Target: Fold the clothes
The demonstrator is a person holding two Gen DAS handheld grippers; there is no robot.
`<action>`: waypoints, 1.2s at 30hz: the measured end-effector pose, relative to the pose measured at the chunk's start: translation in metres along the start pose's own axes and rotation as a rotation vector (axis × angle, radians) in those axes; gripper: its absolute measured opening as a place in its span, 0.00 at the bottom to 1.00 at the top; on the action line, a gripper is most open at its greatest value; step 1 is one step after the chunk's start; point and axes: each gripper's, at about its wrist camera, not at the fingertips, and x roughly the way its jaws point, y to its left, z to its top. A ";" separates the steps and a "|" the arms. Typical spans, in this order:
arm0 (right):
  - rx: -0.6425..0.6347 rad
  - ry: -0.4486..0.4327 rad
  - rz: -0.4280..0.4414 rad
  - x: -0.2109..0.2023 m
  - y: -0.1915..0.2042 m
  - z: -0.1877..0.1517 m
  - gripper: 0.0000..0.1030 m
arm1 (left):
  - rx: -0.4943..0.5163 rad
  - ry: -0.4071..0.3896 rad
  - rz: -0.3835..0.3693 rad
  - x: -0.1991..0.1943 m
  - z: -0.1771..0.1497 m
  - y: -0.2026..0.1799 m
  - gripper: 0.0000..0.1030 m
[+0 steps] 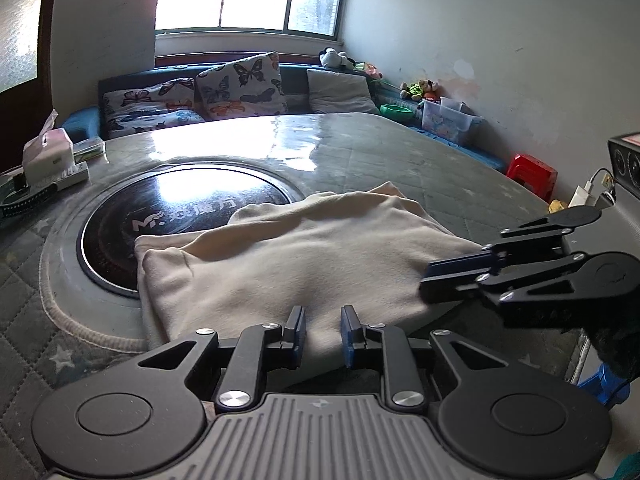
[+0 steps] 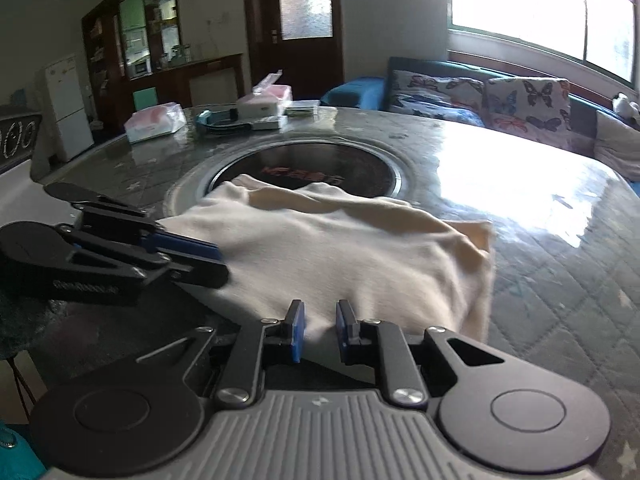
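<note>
Daylight from a wide window glared off the glossy quilted grey counter (image 1: 360,148), which carried a round black induction hob (image 1: 180,216) set into its middle. Over the near edge of that hob and toward the person lay the cream-coloured soft knit garment (image 1: 296,256), already doubled into a rough rectangle, its near hem hanging at the counter's edge.

In its own view, the left gripper (image 1: 322,330) sat at that near hem, jaws partly apart with a ridge of cloth rising between them; whether the pads were truly pinching could not be told. The right gripper (image 2: 319,327) looked much the same in its own view, narrow but not closed, with cloth bunched in the gap. Each gripper also showed side-on in the other's view, jaws close together at opposite ends of the hem.

For the step in hand, probably taking the near edge to fold it away, it seemed wise to close both jaws on every layer, lift evenly, keep the hem taut between the grippers, and lay it square on the far edge. A loose flap at the far right corner (image 2: 478,236) might have needed smoothing.
</note>
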 end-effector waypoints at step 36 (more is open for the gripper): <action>0.034 0.025 -0.061 0.008 -0.040 0.022 0.16 | -0.153 -0.017 0.072 -0.017 0.012 0.055 0.22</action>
